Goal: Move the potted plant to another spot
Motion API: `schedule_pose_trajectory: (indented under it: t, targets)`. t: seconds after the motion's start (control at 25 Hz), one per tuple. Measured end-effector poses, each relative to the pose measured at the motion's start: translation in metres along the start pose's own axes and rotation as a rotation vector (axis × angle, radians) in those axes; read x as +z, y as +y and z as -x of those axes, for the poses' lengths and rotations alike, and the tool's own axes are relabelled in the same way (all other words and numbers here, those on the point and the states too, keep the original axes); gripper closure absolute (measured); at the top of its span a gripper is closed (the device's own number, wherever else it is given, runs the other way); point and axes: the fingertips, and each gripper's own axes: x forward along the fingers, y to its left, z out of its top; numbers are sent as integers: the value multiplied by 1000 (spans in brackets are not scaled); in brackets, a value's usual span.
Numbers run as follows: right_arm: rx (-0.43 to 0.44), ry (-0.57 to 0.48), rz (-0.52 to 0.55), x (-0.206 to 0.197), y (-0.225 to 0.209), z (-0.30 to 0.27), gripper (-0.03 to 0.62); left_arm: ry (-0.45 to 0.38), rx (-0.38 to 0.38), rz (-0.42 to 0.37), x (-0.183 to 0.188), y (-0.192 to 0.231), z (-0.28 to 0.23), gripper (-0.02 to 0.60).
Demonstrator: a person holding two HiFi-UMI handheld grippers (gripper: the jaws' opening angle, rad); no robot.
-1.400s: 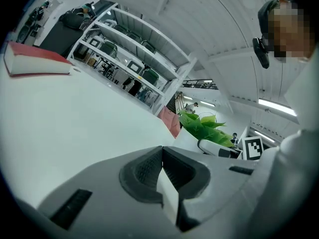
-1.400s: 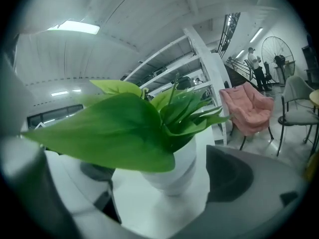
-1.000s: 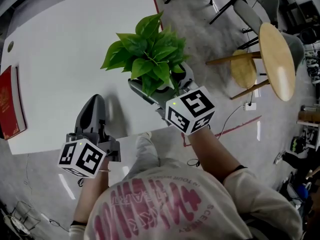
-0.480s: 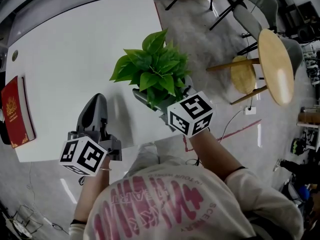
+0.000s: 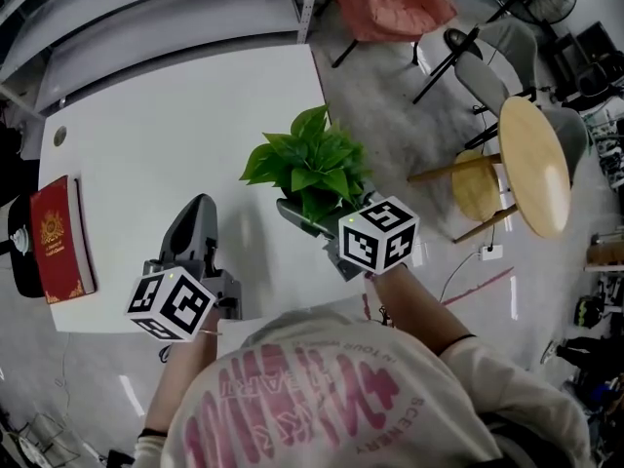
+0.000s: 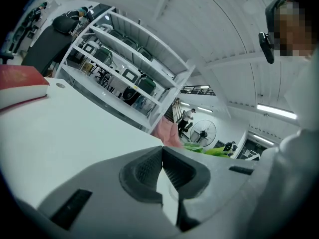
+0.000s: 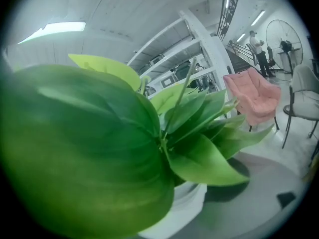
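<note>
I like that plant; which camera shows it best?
Head view: the potted plant shows sharp and uncropped from above. The right gripper view shows only close leaves and some white pot; the left gripper view, leaf tips.

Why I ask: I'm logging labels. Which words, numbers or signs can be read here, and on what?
"HEART": large pink print on the person's shirt, upside down in the head view; it seems to read so.
"IN YOUR WORLD", "SCENERY": smaller pink print on that shirt, barely legible.
Red book: gold emblem, lettering too small to read.
Marker cubes: black-and-white patterns, no words.
</note>
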Motion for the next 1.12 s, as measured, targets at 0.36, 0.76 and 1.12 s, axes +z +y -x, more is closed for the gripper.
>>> schedule_pose_trajectory:
  t: [0.36, 0.76, 1.12]
  targets:
    - [49, -116, 31, 67, 17, -5, 52, -69, 7, -7, 35, 8, -1, 578]
    - [156, -243, 105, 149, 62, 4, 52, -203, 29, -56, 100, -3, 23, 578]
    - [280, -192, 112, 145, 89, -14, 52, -289, 127, -82, 104, 7, 65, 578]
